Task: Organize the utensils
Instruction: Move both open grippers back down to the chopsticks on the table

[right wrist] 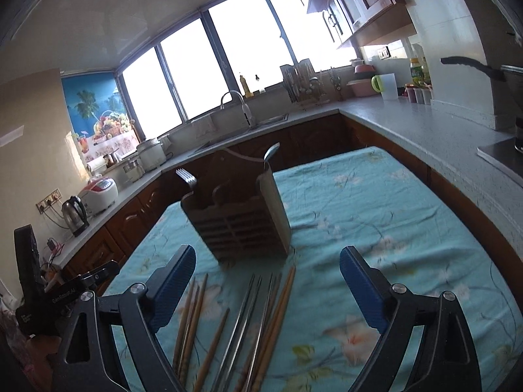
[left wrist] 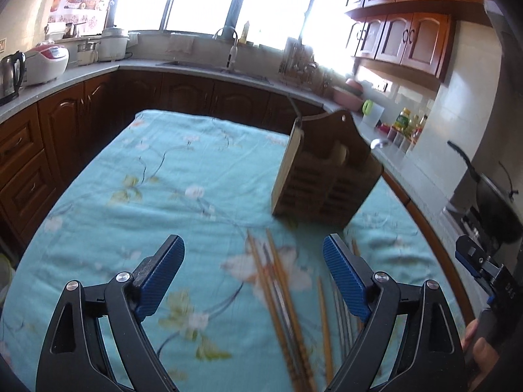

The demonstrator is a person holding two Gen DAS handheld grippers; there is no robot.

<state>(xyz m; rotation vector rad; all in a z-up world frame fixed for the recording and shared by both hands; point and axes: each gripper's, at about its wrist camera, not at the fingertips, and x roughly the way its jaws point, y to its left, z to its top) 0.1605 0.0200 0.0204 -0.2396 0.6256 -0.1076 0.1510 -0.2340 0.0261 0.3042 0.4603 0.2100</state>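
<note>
Claws (left wrist: 253, 254) gape above chopsticks (right wrist: 248, 320) before caddy (right wrist: 238, 219)

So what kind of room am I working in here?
A home kitchen, by the look of it: a sink with a tap under the windows, wooden cabinets, and a rice cooker and kettle on the counter.

1. Daylight pours through the windows (left wrist: 209, 0), blown out to pure white in both views.
2. The backlit wooden utensil holder (right wrist: 238, 219) shows a dark, shadowed front.
3. The chopsticks (left wrist: 281, 297) are smeared by motion blur in the left wrist view.
4. Fisheye bending curves the countertop (right wrist: 425, 124); corners vignette black.
</note>
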